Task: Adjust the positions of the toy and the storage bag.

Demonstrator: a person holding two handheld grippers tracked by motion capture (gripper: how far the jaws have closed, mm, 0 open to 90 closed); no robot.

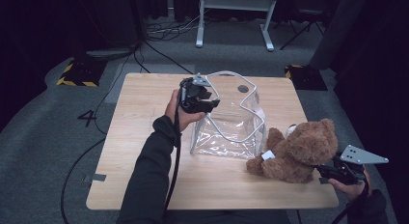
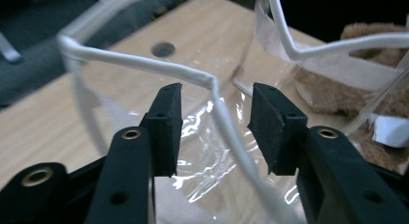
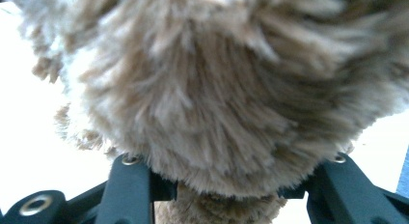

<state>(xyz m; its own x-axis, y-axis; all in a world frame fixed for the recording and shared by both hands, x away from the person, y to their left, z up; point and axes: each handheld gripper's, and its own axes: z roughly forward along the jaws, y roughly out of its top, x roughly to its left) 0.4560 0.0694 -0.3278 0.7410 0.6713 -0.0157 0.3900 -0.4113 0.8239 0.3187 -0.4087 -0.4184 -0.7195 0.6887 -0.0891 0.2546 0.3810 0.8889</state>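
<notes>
A clear plastic bag (image 1: 231, 122) with a white piped rim (image 2: 144, 64) stands upright and open-mouthed on the wooden table (image 1: 144, 103). My left gripper (image 1: 212, 99) is at the bag's near-left top corner. In the left gripper view its jaws (image 2: 217, 96) stand apart, with the white rim running between them and touching neither pad. A brown teddy bear (image 1: 299, 149) sits to the right of the bag, leaning against it. My right gripper (image 1: 322, 172) is at the bear's right side. In the right gripper view the bear's fur (image 3: 217, 89) bulges between and over the jaws (image 3: 226, 185).
A round cable hole (image 1: 243, 89) lies in the table behind the bag. A white tag (image 1: 268, 155) hangs on the bear. On the floor beyond are a white desk frame (image 1: 231, 16), cables, and yellow-black striped plates (image 1: 77, 74). The table's right edge is close to the bear.
</notes>
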